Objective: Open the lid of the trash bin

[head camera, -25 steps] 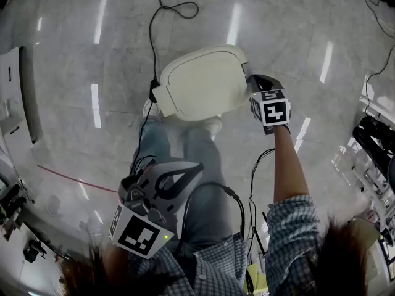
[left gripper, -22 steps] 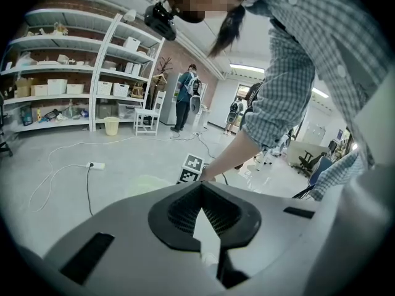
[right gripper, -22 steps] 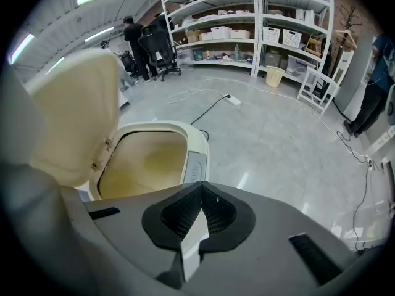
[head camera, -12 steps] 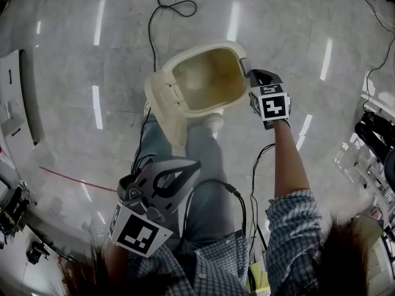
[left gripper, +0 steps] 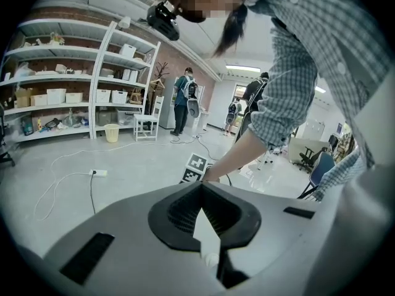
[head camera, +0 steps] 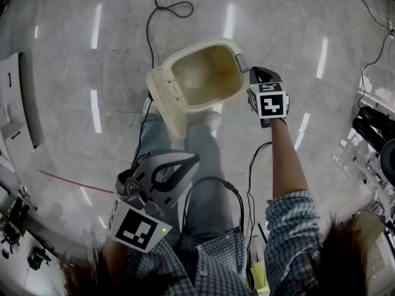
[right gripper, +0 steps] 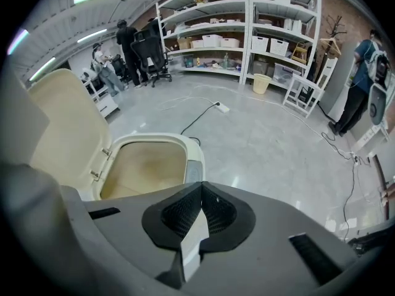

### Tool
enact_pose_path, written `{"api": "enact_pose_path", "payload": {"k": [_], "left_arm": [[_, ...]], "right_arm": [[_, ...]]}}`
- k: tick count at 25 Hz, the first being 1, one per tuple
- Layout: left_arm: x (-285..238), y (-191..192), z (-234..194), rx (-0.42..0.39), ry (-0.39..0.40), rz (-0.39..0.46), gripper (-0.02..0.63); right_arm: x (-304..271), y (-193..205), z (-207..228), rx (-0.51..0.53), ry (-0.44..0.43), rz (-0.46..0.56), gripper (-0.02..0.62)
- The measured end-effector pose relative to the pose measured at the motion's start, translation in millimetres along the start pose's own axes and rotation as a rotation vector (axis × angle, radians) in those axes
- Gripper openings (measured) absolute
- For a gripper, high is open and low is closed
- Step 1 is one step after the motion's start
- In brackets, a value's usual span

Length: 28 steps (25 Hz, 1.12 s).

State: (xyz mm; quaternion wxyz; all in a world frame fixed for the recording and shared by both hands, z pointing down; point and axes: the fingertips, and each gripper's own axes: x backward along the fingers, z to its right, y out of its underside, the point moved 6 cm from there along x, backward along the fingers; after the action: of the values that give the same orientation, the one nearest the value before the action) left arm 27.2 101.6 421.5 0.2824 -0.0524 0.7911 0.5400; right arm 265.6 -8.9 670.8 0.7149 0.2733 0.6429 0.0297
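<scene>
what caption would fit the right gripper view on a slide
Right gripper, jaws shut and empty, beside the cream trash bin, its lid standing open.

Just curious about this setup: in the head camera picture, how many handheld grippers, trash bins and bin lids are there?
grippers: 2 (left gripper, right gripper)
trash bin: 1
lid, swung open: 1
Total: 4

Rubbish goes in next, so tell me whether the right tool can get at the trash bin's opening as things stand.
Probably yes. The lid stands open on the opposite side of the trash bin, and the right tool, shut and empty, sits just beside the near rim with nothing between.
</scene>
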Motion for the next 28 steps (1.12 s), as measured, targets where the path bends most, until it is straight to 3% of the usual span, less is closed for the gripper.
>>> {"api": "enact_pose_path", "payload": {"k": [6,12,20,28], "left_arm": [[9.1,-23.9,-5.7,-0.048,-0.002,0.044,0.000],[26.3,-42.6,-13.6,-0.117,-0.002,0.055,0.000],[54.7,-77.9,-21.0,-0.170,0.005,0.077,0.000],[90.2,-119.2,-25.3,-0.238,0.000,0.113,0.000]], "right_arm": [[44.6,-10.1,6.9,-0.078,0.041,0.072,0.018],[100.1,-31.1,12.0,-0.084,0.130,0.202,0.018],[162.2,-84.3,-11.8,-0.140,0.123,0.370,0.018],[240.3,-110.5,-42.9,-0.195,0.116,0.479,0.018]]}}
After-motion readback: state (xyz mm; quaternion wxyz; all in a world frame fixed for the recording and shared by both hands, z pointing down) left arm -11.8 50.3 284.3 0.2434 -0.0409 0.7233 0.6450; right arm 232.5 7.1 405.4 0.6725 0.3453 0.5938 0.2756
